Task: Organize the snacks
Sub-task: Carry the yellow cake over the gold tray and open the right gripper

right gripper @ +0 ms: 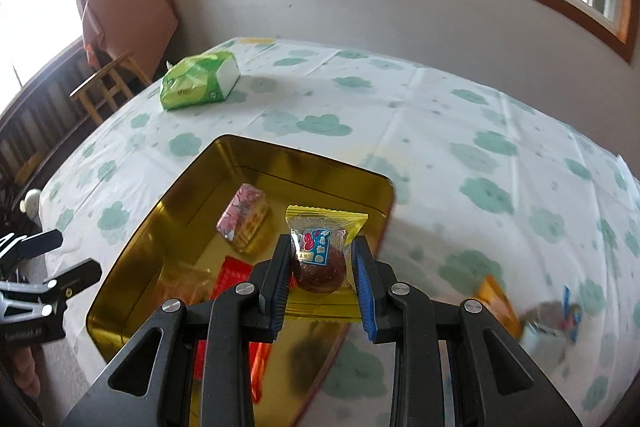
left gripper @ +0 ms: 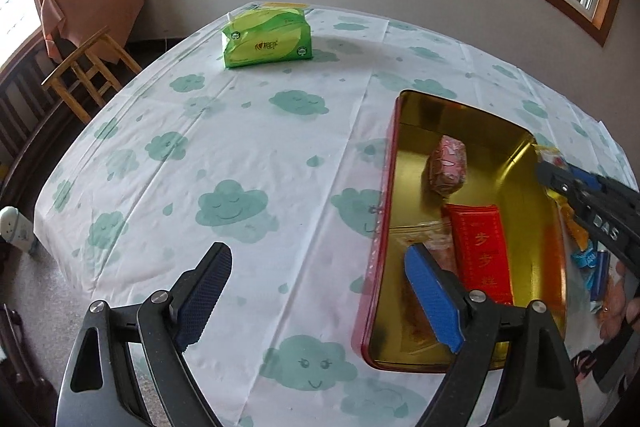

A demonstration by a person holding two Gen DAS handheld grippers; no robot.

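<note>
Right gripper (right gripper: 320, 283) pinching a yellow-edged snack packet (right gripper: 322, 247) by its sides, dark round cake showing through clear crinkly film, poised over the gold-lined tin (right gripper: 168, 211) for a drop. Left gripper (left gripper: 316, 299) spread wide and empty above the bench (left gripper: 240, 155), beside the tin's red wall. Already inside: pink wrapped block (left gripper: 447, 167), flat red packet (left gripper: 478, 247). More snacks (right gripper: 532, 315) waiting on the cloud-print cloth.
</note>
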